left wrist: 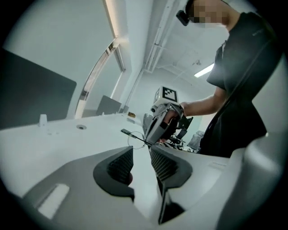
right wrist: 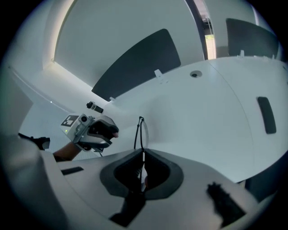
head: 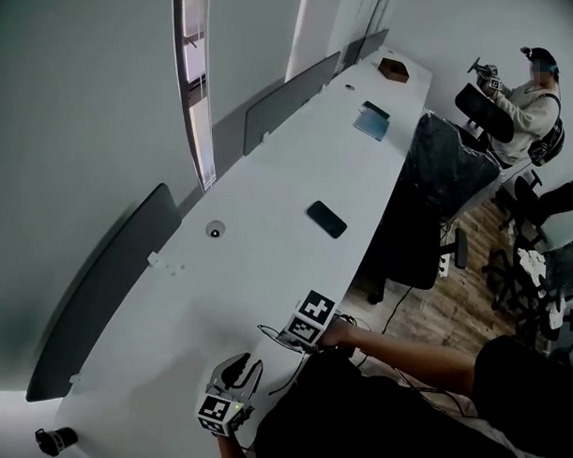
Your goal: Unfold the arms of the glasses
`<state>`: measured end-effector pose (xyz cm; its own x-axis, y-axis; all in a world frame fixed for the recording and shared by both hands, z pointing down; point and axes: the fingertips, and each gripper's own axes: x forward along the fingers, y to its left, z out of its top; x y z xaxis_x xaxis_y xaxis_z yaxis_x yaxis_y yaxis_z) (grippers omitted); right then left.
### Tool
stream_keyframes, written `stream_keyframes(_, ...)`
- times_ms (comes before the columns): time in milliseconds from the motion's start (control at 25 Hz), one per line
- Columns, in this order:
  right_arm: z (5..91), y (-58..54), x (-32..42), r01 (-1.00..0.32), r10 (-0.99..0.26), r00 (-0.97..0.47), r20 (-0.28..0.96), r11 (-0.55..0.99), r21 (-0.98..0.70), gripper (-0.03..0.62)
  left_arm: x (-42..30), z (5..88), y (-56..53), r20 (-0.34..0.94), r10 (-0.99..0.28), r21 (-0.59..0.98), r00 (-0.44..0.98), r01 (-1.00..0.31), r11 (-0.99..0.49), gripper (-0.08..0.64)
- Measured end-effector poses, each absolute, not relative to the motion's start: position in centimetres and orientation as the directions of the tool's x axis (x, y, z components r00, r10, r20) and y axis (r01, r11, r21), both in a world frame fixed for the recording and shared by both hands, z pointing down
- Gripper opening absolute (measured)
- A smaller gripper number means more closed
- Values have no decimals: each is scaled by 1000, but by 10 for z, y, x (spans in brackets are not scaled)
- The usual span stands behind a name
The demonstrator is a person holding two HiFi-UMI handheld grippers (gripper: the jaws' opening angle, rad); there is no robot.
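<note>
Thin black wire-rimmed glasses (right wrist: pixel 141 130) stick out past my right gripper (right wrist: pixel 142 156), which is shut on their frame. In the head view the glasses (head: pixel 268 331) hang just over the near end of the white table (head: pixel 267 215), in front of the right gripper (head: pixel 292 334). My left gripper (left wrist: pixel 141 155) is open with nothing between its ribbed pads (left wrist: pixel 120 164). It points at the glasses (left wrist: pixel 135 137) and stays a short way from them. It sits at the lower left (head: pixel 237 375) in the head view, and the right gripper view shows it to the left (right wrist: pixel 92 130).
A black phone (head: pixel 326 219) and a small round cap (head: pixel 214 230) lie mid-table. Dark dividers (head: pixel 101 296) line the far edge. A black cylinder (head: pixel 54 438) sits at the near left corner. Office chairs (head: pixel 435 190) and another person (head: pixel 531 102) are on the right.
</note>
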<state>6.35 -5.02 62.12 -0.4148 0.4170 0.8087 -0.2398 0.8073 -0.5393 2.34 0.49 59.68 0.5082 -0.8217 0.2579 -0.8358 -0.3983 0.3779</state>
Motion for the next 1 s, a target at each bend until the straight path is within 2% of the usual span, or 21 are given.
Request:
stream_keyframes(280, 607, -44, 59, -180, 411, -402, 818, 841, -510, 18, 62, 600, -26, 242, -736, 573, 633, -705, -417, 140)
stream_keyframes(480, 608, -42, 59, -169, 411, -409, 815, 843, -510, 18, 69, 602, -33, 229, -726, 618, 649, -673, -406, 91)
stream_keyframes(680, 609, -40, 58, -146, 401, -405, 822, 859, -491, 18, 69, 606, -31, 221, -731, 637, 646, -663, -393, 94)
stream_keyframes(1000, 602, -39, 47, -65, 356, -391, 849, 909, -411, 18, 61, 604, -31, 118, -752, 790, 649, -520, -325, 90)
